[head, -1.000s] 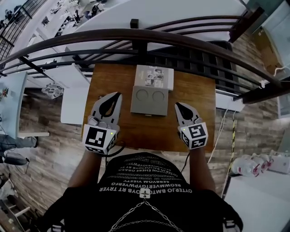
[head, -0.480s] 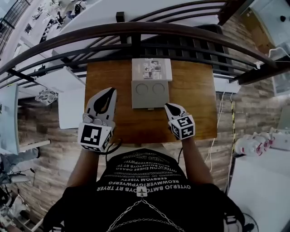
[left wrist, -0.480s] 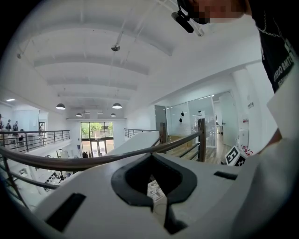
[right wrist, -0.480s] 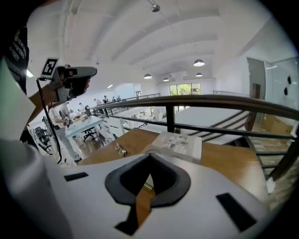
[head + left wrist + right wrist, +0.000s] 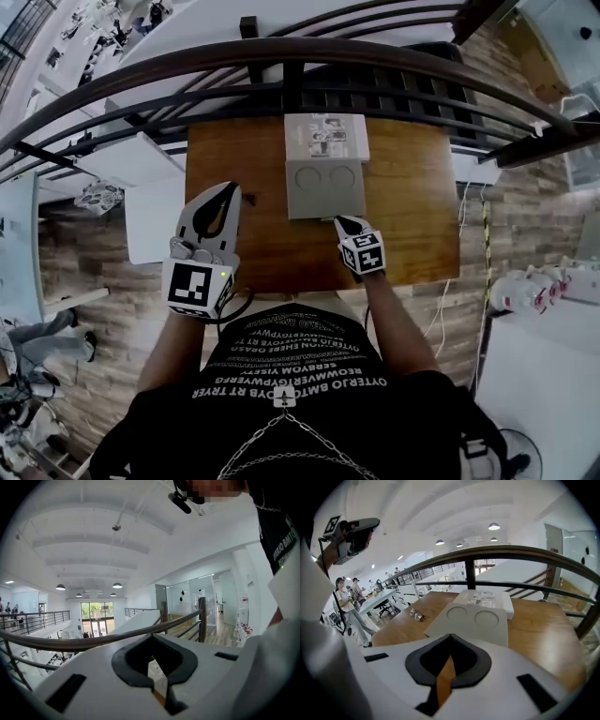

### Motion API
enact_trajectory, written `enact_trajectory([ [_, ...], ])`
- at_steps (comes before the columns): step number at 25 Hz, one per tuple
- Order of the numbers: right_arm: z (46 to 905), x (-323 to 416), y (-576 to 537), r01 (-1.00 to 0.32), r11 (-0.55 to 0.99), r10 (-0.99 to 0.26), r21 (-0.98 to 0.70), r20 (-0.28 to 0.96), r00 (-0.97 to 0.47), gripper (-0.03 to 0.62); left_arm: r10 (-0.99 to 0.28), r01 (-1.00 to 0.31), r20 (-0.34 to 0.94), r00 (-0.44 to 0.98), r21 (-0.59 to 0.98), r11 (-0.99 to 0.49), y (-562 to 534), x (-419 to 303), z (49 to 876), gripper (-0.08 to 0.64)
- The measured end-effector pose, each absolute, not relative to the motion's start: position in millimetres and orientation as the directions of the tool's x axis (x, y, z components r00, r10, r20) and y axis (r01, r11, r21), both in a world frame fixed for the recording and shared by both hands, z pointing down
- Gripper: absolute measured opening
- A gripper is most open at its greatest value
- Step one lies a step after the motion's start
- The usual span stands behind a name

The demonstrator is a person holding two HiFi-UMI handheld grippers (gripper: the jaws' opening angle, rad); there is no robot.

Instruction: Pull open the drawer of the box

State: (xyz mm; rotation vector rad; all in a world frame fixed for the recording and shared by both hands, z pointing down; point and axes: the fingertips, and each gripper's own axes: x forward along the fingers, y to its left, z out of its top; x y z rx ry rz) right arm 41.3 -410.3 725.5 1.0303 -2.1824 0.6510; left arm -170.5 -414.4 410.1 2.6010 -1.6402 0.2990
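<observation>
White right gripper (image 5: 341, 223) has its jaws together and empty, tip just beside the near right corner of the grey box (image 5: 324, 187). That box sits at the far middle of the wooden table (image 5: 412, 216), with a white carton (image 5: 326, 137) right behind it. Drawer front is presumably the box's near face, so the pull runs toward the person; left gripper (image 5: 228, 190), likewise closed and empty, is further off to the left.

Head view overhead, right gripper view low, share box (image 5: 324, 175).
</observation>
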Motion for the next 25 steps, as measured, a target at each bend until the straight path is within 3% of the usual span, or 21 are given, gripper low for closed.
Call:
enact_trajectory([
  [9,809,38,-402,-0.849,0.504,-0.404,-0.162,0.824,-0.397,-0.003,-0.884,-0.894,0.226,0.409,-0.093,-0.438,-419,-191,417,0.0],
  [13,830,41,-399,-0.865,0.465,-0.372,-0.191,0.844,-0.386,0.087,-0.882,-0.894,0.235,0.408,-0.097,-0.438,-423,-195,417,0.0],
  [15,833,45,-400,-0.876,0.446,-0.382,-0.183,0.847,-0.371,0.022,-0.881,-0.891,0.236,0.41,-0.103,-0.443,-423,-196,417,0.0],
  [16,835,46,-400,-0.88,0.437,-0.38,-0.184,0.849,-0.367,0.021,-0.88,-0.89,0.24,0.41,-0.105,-0.443,-423,-197,418,0.0],
  [17,837,46,-400,-0.883,0.427,-0.373,-0.194,0.852,-0.368,0.052,-0.879,-0.89,0.243,0.41,-0.105,-0.444,-424,-198,420,0.0],
  [18,838,45,-399,-0.886,0.414,-0.366,-0.209,0.853,-0.373,0.122,-0.879,-0.89,0.247,0.409,-0.103,-0.443,-425,-199,421,0.0],
  [25,839,39,-409,-0.894,0.386,-0.365,-0.225,0.853,-0.373,0.184,-0.87,-0.89,0.27,0.413,-0.081,-0.448,-422,-197,429,0.0],
])
